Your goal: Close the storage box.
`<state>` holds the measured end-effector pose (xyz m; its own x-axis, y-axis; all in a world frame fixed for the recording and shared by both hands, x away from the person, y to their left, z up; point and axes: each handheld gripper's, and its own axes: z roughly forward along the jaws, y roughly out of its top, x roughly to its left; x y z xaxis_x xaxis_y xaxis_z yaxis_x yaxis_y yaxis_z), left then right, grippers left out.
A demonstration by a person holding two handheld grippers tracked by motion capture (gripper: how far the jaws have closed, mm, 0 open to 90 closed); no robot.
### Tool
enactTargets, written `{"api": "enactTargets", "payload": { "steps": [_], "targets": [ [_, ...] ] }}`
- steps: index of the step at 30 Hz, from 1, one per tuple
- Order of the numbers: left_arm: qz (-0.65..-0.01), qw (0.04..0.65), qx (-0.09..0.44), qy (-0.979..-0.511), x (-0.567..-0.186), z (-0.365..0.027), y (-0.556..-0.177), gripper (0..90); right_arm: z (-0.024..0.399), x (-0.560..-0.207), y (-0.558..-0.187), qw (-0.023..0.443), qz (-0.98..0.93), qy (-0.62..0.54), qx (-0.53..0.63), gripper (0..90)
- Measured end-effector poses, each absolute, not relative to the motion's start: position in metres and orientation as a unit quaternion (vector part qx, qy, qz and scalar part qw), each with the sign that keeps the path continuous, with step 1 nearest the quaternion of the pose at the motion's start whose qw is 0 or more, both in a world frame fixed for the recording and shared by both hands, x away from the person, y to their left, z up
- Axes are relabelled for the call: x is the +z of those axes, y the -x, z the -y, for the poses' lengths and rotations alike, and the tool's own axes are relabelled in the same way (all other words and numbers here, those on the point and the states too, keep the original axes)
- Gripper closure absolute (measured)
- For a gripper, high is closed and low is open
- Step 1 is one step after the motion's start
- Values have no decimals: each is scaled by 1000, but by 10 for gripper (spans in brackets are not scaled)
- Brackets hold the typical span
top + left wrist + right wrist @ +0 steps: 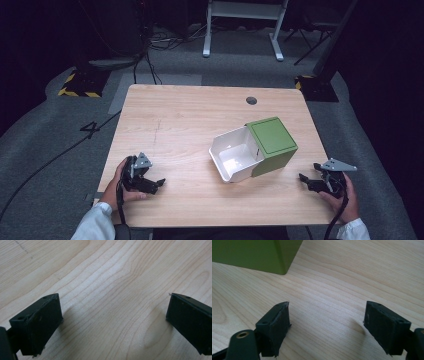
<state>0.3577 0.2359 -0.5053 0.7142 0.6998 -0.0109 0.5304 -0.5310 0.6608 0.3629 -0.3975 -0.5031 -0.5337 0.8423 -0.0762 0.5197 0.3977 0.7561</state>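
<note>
With my left gripper [159, 183] and right gripper [303, 178] both spread wide and empty near the table's [175, 120] front edge, the green-and-white box [252, 148] lies tipped between them, seemingly light, rigid, smooth-sided, best pinched across its thin white rim.

On the pale wood-grain table [180, 125] a green box [274, 142] holds a white drawer [235, 155], both tools [150, 185] [311, 182] are black with grey plates, the carpet [45, 135] is grey, and yellow-black stripes [77, 92] mark the far left.
</note>
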Motion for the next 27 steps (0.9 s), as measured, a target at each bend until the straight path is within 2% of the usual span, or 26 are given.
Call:
{"api": "enactTargets", "payload": {
  "steps": [4, 8, 11, 16, 27],
  "targets": [
    [-347, 325, 127, -871, -503, -235, -361, 29, 398, -503, -363, 229, -804, -424, 350, 208],
    [-333, 328, 126, -875, -499, -234, -365, 183, 398, -503, -364, 227, -804, -424, 350, 208],
    [-343, 325, 107, -875, -497, -229, -369, 178, 398, -503, -364, 225, -804, -424, 351, 208],
    [-336, 340, 125, -869, -488, -216, -368, 200, 398, -503, -366, 217, -807, -421, 353, 208],
    [-304, 364, 123, -872, -473, -163, -378, 267, 398, -503, -366, 216, -809, -417, 354, 208]
  ]
}}
